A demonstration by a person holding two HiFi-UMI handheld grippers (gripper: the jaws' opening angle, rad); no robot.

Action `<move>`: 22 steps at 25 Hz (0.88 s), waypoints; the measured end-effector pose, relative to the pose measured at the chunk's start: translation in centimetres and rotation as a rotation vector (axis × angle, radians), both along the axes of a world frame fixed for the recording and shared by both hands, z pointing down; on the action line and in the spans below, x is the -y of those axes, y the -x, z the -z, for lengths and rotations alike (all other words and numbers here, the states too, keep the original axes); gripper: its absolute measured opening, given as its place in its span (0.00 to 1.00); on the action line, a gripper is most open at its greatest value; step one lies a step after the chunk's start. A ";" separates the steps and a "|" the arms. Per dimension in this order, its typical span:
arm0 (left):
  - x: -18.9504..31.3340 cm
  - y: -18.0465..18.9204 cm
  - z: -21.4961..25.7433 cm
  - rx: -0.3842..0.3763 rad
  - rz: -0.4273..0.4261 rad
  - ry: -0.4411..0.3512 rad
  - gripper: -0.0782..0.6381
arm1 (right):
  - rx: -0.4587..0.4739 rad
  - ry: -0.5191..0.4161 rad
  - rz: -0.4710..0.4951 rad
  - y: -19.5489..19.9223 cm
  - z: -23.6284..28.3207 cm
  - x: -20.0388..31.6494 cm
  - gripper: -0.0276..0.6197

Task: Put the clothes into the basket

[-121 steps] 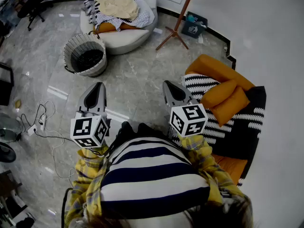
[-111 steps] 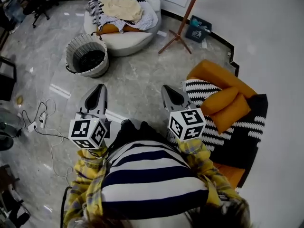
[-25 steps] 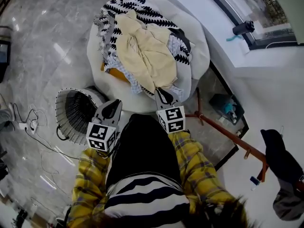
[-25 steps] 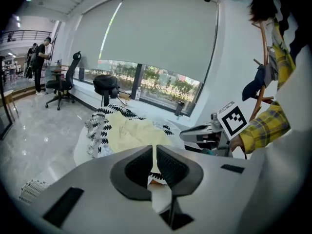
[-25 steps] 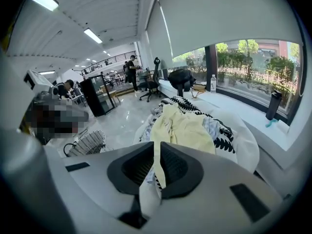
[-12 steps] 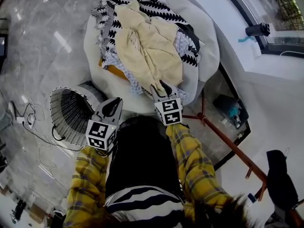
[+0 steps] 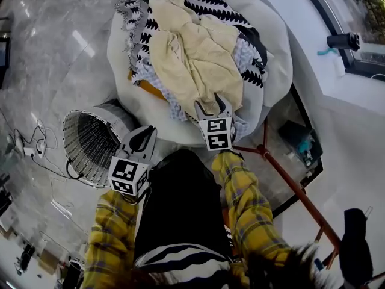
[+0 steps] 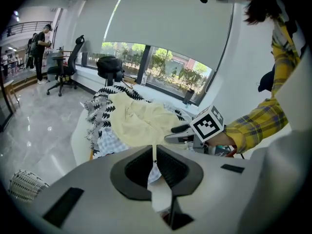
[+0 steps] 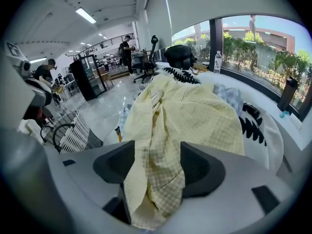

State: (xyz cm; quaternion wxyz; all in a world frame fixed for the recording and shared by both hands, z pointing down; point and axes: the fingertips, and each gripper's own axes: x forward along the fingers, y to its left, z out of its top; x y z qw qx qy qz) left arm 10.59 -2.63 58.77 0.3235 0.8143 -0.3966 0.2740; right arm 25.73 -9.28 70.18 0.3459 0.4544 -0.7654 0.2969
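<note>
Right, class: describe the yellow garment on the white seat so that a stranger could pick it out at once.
Find the big round white cushion seat beside the woven basket. The pale yellow garment lies crumpled on top of its clothes pile. It alone is yellow; under it lie a black-and-white patterned throw and a blue checked cloth.

Clothes (image 7: pixel 195 59) on seat (image 7: pixel 278 65), basket (image 7: pixel 90 146) just left

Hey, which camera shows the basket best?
The head view: the basket shows nearly whole, with its opening. The right gripper view shows only its side, low left; the left gripper view catches a small bit at the bottom-left edge.
</note>
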 end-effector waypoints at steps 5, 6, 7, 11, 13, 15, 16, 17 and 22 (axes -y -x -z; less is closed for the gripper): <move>0.0 0.7 -0.1 0.010 0.017 0.009 0.16 | -0.014 0.062 -0.017 0.3 -2.8 -0.3 0.50; 0.0 0.9 -0.1 0.013 0.022 0.008 0.16 | -0.034 0.070 -0.021 0.3 -3.3 -0.4 0.50; 0.0 1.2 -0.1 0.015 0.027 0.007 0.16 | -0.058 0.076 -0.019 0.2 -3.8 -0.4 0.50; -0.1 2.0 0.3 0.021 0.041 0.009 0.16 | -0.128 0.092 0.016 0.2 -4.0 -0.5 0.19; -0.3 2.3 0.6 0.020 0.042 0.014 0.16 | -0.107 0.099 0.006 0.4 -3.3 -0.6 0.15; -0.4 2.4 1.1 0.017 0.043 0.012 0.16 | -0.084 0.095 -0.007 0.6 -2.3 -0.7 0.14; -0.5 2.4 1.4 0.013 0.044 0.007 0.16 | -0.078 0.088 -0.009 0.7 -1.7 -0.8 0.14; -0.5 2.4 1.7 0.009 0.046 0.001 0.16 | -0.074 0.078 -0.008 0.8 -1.0 -0.9 0.13; -0.2 2.7 4.0 -0.012 0.070 -0.044 0.16 | -0.053 0.001 0.004 1.6 3.4 -1.1 0.13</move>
